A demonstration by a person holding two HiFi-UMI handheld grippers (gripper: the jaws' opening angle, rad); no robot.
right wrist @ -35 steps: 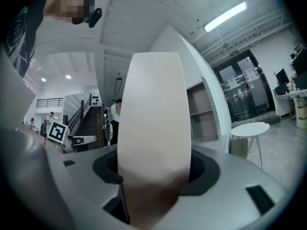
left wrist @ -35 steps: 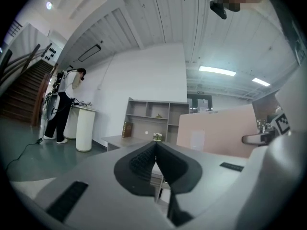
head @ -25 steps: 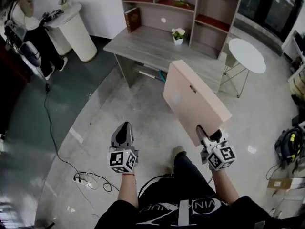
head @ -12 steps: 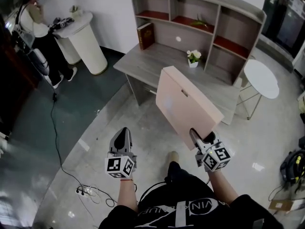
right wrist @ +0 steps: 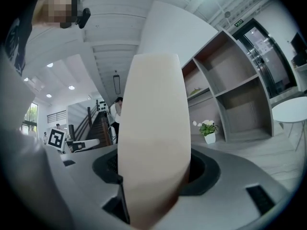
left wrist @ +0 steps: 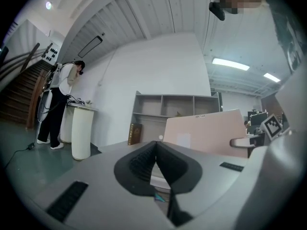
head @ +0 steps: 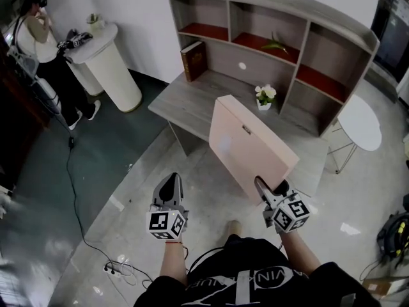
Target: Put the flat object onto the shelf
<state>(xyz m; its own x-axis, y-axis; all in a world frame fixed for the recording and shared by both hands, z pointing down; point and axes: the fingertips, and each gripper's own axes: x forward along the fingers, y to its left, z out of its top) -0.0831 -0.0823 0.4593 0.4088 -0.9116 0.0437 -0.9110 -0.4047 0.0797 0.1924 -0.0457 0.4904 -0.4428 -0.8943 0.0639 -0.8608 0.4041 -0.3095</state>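
Ahead of wearer, shelf unit (head: 300, 37) on desk (head: 192, 101) looms nearer than a second ago; approach well along, placing not yet begun. Flat board (head: 249, 146), pale pink, carried on edge, far end now overlaps desk top in head view. Right gripper (head: 273, 189) clamped on board's near edge; left gripper (head: 170, 183) jaws pressed together, empty. Count: one shelf unit, one board, two grippers, one book (head: 193, 59), one potted plant (head: 265, 96)
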